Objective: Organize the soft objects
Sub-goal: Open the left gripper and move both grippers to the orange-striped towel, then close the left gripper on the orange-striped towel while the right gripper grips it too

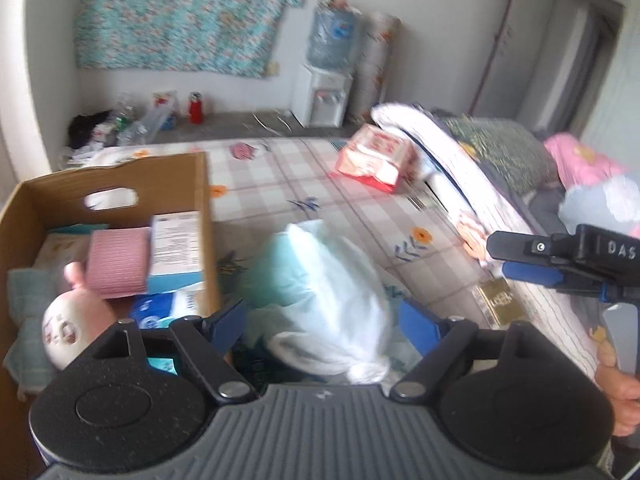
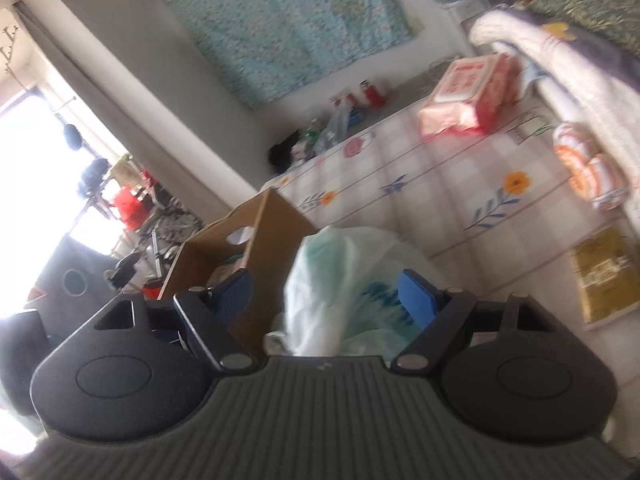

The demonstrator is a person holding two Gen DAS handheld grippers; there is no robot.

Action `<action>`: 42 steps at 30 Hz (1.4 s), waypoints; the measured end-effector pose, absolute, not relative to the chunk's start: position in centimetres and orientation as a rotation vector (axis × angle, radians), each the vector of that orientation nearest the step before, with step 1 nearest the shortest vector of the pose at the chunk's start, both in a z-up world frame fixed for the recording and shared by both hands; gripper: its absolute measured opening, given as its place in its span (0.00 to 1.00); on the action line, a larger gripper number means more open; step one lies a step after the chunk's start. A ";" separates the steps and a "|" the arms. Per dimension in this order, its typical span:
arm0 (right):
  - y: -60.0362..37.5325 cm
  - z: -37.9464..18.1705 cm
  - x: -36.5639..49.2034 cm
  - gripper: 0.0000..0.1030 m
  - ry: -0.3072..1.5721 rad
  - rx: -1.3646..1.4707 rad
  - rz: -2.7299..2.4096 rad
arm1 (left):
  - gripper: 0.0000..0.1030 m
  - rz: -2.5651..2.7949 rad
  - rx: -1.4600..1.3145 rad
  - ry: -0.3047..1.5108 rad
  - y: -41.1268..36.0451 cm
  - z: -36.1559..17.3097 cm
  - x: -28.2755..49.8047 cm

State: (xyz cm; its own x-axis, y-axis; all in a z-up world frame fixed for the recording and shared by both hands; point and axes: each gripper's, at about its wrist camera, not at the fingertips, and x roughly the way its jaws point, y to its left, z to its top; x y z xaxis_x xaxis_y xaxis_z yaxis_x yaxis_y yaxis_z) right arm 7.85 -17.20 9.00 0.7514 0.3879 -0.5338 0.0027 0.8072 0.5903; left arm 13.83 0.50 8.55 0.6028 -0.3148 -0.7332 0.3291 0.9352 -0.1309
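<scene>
Here the white plastic bag (image 1: 332, 300) lies on the bed between both grippers' wide, empty fingers, just beside the cardboard box (image 1: 120, 184).

A cardboard box (image 1: 120, 208) is set on the bed (image 1: 360, 208) toward its left edge, with a plastic bag (image 1: 328, 300) just beside it on the right. A tissue pack (image 1: 376, 156) is placed farther back, against folded bedding (image 1: 448, 152) along the right edge.
</scene>
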 end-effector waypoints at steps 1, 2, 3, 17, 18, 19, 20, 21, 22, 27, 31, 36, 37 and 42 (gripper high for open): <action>-18.3 8.6 7.8 0.78 0.687 0.586 0.176 | 0.82 -0.384 0.037 0.871 -0.6 8.7 14.7; -19.3 8.1 7.8 0.78 0.682 0.568 0.135 | 0.83 -0.392 0.055 0.890 -1.5 8.8 15.5; -20.2 7.6 7.9 0.78 0.679 0.555 0.099 | 0.86 -0.409 0.070 0.909 -2.6 8.9 16.6; -27.9 1.4 14.3 0.77 0.665 0.345 -0.181 | 0.84 -0.587 0.018 1.134 -20.8 3.3 30.3; -28.0 1.1 14.9 0.76 0.666 0.333 -0.180 | 0.82 -0.597 0.012 1.152 -21.9 2.6 31.1; -28.0 0.8 15.5 0.75 0.665 0.318 -0.179 | 0.79 -0.601 0.004 1.170 -22.8 1.9 31.9; -28.0 0.5 16.0 0.72 0.669 0.304 -0.179 | 0.77 -0.601 -0.008 1.186 -23.6 1.2 32.6; -27.8 0.3 16.5 0.69 0.676 0.291 -0.180 | 0.75 -0.606 -0.019 1.202 -24.3 0.5 33.2; -27.9 -0.1 17.0 0.68 0.683 0.283 -0.184 | 0.72 -0.608 -0.029 1.219 -25.1 -0.4 33.9; -28.3 -1.5 18.7 0.57 0.728 0.275 -0.187 | 0.62 -0.590 -0.085 1.317 -26.7 -4.0 36.1; -28.7 -2.7 19.2 0.54 0.759 0.283 -0.194 | 0.66 -0.606 -0.152 1.349 -27.0 -5.2 36.8; -28.7 -3.4 19.5 0.42 0.764 0.280 -0.211 | 0.60 -0.602 -0.182 1.348 -27.3 -5.5 36.8; -28.8 -3.4 19.5 0.40 0.761 0.286 -0.214 | 0.55 -0.602 -0.196 1.347 -27.3 -5.4 36.8; -29.3 -3.2 19.4 0.32 0.744 0.334 -0.224 | 0.38 -0.606 -0.231 1.331 -27.8 -5.1 36.5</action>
